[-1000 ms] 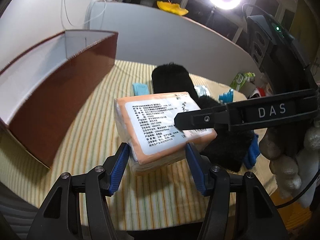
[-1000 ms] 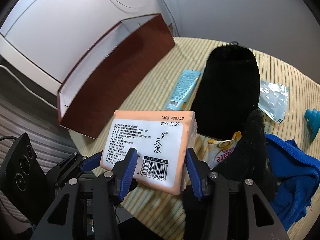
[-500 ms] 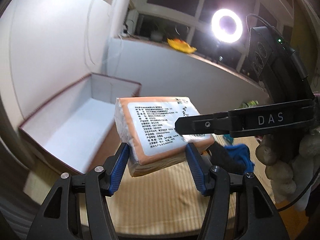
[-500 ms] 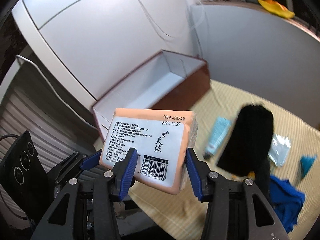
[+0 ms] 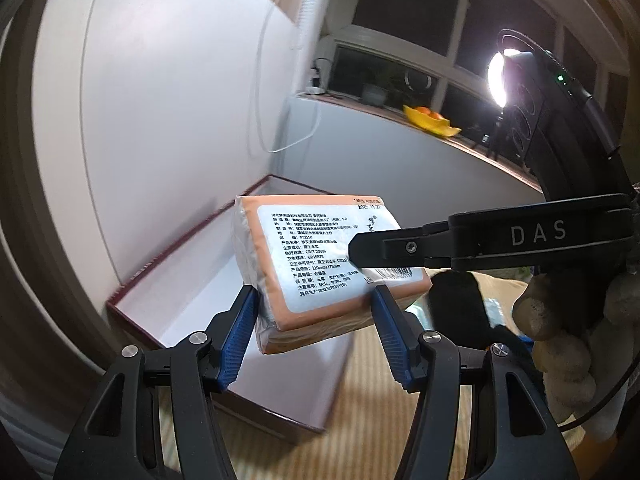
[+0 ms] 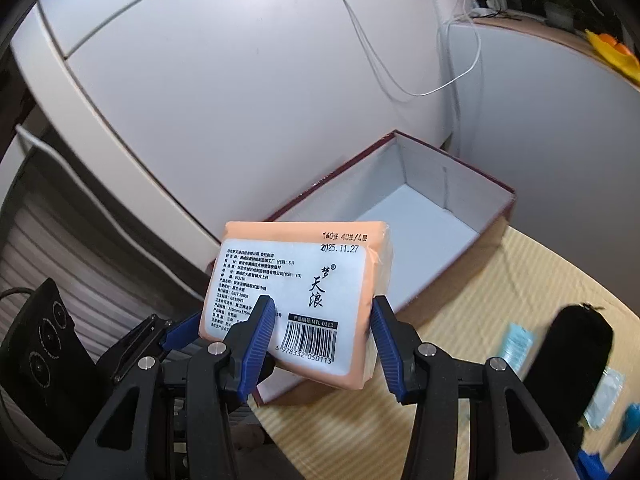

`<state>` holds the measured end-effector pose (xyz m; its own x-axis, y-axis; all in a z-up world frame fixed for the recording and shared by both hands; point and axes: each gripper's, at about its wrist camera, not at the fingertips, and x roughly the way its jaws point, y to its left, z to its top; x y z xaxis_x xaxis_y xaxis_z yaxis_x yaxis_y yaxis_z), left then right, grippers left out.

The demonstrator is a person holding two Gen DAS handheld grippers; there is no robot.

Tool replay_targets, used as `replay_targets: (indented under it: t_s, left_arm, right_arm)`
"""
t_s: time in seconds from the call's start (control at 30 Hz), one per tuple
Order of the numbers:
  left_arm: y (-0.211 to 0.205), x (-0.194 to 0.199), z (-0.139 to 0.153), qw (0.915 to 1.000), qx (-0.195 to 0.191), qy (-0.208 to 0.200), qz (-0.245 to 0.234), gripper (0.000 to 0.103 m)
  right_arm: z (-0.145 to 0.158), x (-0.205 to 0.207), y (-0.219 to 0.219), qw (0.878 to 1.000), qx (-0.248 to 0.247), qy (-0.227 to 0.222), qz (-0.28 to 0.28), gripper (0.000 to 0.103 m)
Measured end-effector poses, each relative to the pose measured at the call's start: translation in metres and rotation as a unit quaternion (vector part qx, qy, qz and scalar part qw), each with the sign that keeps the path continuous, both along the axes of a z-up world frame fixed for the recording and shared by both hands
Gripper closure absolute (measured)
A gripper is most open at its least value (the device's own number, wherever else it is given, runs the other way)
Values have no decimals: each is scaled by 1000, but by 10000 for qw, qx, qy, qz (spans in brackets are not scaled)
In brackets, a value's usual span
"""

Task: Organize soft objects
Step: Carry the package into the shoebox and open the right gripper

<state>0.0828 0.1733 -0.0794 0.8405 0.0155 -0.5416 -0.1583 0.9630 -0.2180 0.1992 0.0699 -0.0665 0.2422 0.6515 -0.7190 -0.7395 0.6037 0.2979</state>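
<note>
An orange tissue pack (image 5: pixel 320 260) with a white printed label is held in the air by both grippers. My left gripper (image 5: pixel 314 320) is shut on its near end. My right gripper (image 6: pixel 320 326) is shut on the barcode end of the pack (image 6: pixel 296 300); its arm shows in the left wrist view (image 5: pixel 500 240). The pack hangs above the near edge of an open dark-red box with a white inside (image 6: pixel 400 216), also seen in the left wrist view (image 5: pixel 192 292). The box stands against the white wall.
A black soft pouch (image 6: pixel 576 344) lies on the striped yellow mat (image 6: pixel 480 300), with a light-blue tube (image 6: pixel 518 340), a clear packet (image 6: pixel 606 398) and blue cloth (image 6: pixel 592 462) near it. A white cable (image 6: pixel 440 84) hangs on the wall. A ring light (image 5: pixel 498 80) shines behind.
Both grippers have lifted the tissue pack up and carried it left, from over the mat to above the open box. The box now shows its inside from higher up.
</note>
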Motion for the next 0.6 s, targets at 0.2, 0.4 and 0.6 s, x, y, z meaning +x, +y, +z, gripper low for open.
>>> replay_targets:
  t_s: [0.2, 0.4, 0.6]
  left_arm:
    - [16, 7, -9, 9998, -26, 106, 161, 45]
    - [20, 16, -15, 9995, -73, 219, 206, 45]
    - [22, 13, -18, 9992, -131, 280, 263, 45]
  right_arm:
    - [-8, 15, 23, 9999, 16, 128, 80, 57]
    - [-20, 24, 34, 9998, -24, 201, 90, 57]
    - [-25, 27, 35, 9998, -51, 186, 90, 57]
